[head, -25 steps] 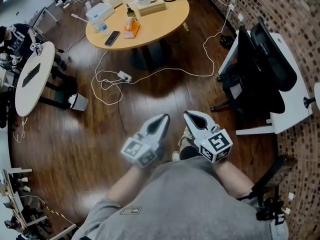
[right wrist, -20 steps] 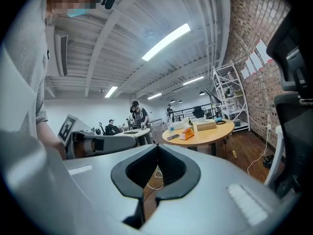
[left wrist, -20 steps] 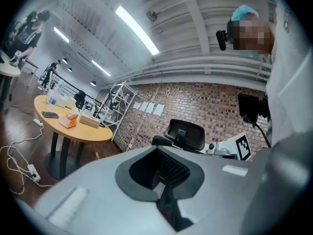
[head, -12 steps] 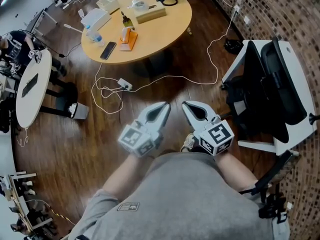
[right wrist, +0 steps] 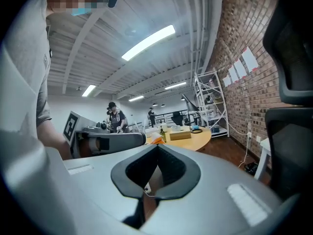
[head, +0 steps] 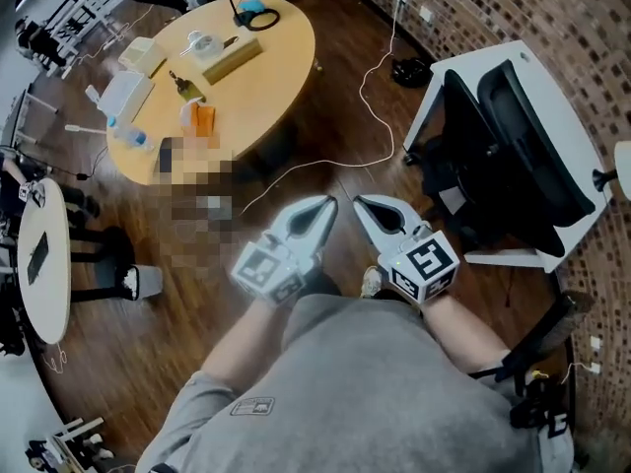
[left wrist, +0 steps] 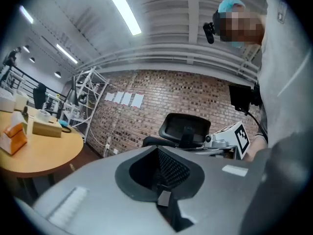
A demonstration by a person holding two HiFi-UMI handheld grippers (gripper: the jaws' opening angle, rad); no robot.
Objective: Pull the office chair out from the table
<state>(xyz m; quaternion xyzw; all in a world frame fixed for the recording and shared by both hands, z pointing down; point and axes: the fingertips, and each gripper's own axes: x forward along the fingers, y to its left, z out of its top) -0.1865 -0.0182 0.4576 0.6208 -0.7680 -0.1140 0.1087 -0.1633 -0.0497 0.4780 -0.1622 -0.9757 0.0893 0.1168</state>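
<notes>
While both tools sit low in front of the person's chest in the head view, the dark wood floor [head: 148, 363] fills most of it, brick wall [head: 552, 18] along the right. Round wooden bench [head: 266, 57] upper left, cluttered with small stuff: long tan box [head: 229, 59], orange carton [head: 202, 118]. White bench [head: 483, 59] stands against the brick wall at right, and the black office chair [head: 523, 126] is pushed in at it, well right of the tools and not touched by either. White cable [head: 370, 97] snakes over the floor between the two benches. Left tool [head: 320, 210] has its jaws pressed together, nothing between them; its own view looks level toward the chair's headrest [left wrist: 188, 126] and the wall. Right tool [head: 363, 205] is just beside it, jaws also together and empty; its view shows the chair [right wrist: 293, 58] close at the right edge and the round bench [right wrist: 188, 140] further off.
</notes>
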